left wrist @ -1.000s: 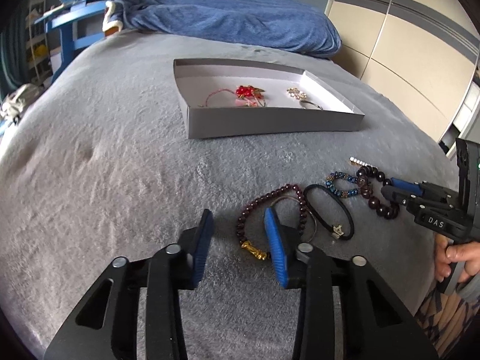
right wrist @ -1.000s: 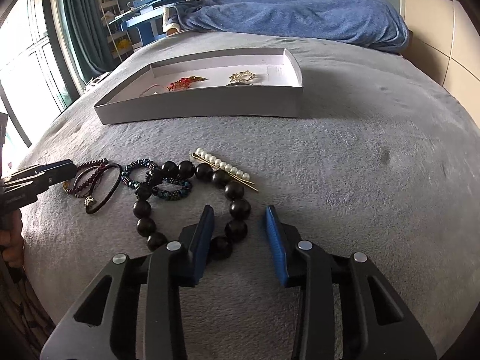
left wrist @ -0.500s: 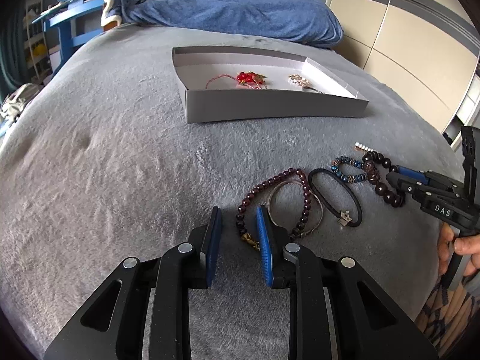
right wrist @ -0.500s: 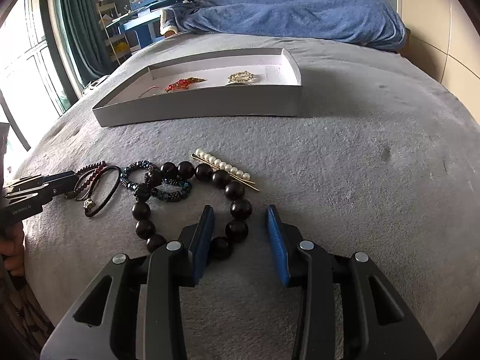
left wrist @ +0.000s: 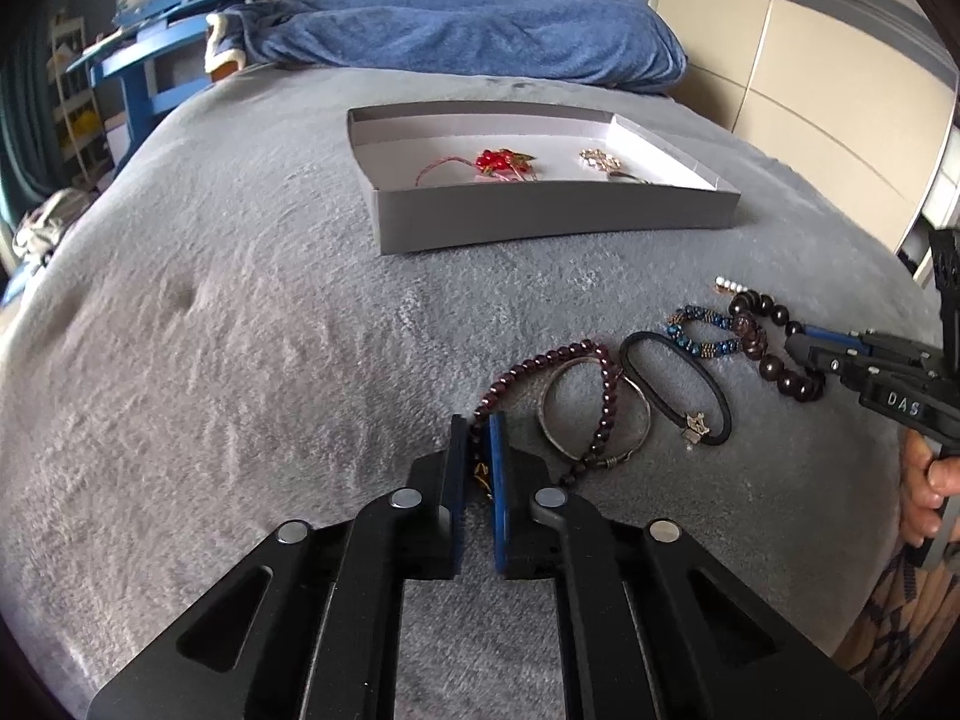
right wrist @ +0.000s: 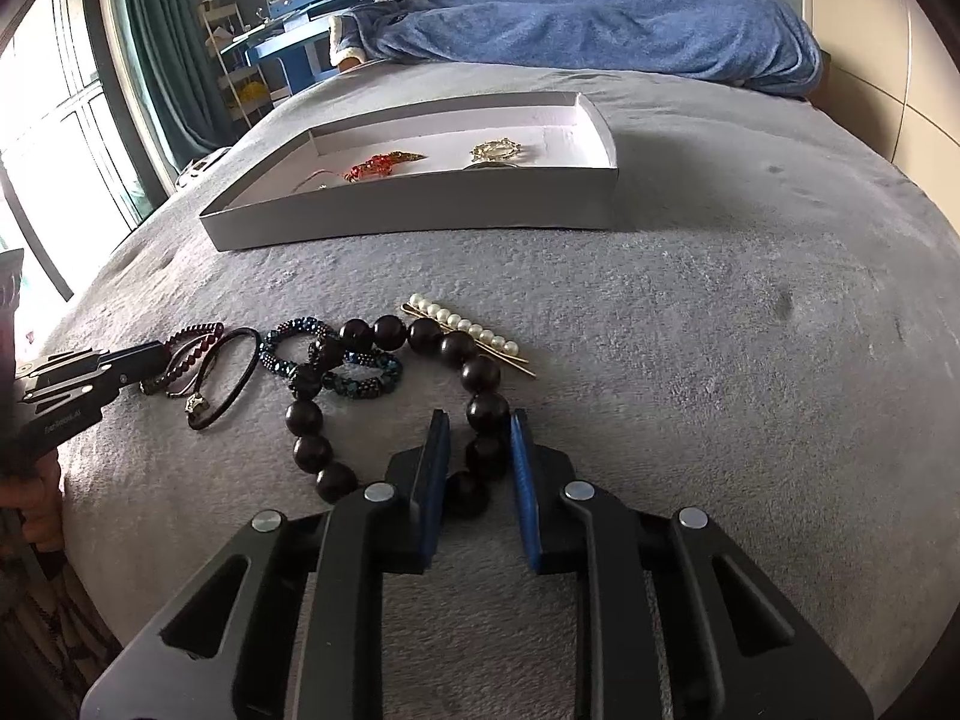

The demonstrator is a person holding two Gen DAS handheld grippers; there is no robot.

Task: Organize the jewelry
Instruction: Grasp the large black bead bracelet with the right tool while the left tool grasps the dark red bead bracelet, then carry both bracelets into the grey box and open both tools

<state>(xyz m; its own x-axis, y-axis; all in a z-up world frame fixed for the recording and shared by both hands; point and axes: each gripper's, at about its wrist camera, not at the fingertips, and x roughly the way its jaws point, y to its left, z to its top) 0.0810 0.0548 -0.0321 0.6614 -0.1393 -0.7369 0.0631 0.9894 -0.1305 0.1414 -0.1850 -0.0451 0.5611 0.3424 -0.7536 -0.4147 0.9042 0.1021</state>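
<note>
Both claws have narrowed in the last second. Left claw (left wrist: 478, 457) went from wide open to clamped on the dark-red small-bead bracelet (left wrist: 543, 384), near its gold charm; the bracelet lies on the grey bed blanket (left wrist: 240, 330), not lifted. Right claw (right wrist: 474, 456) has closed partway around the big black round-bead bracelet (right wrist: 384, 396), gaps visible beside the beads. Next is probably a lift toward the shallow grey cardboard tray (left wrist: 540, 210).

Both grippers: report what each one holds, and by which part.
Left gripper is shut on the garnet bead bracelet, near its gold charm. Right gripper straddles the large dark bead bracelet but is open, holding nothing.
</note>
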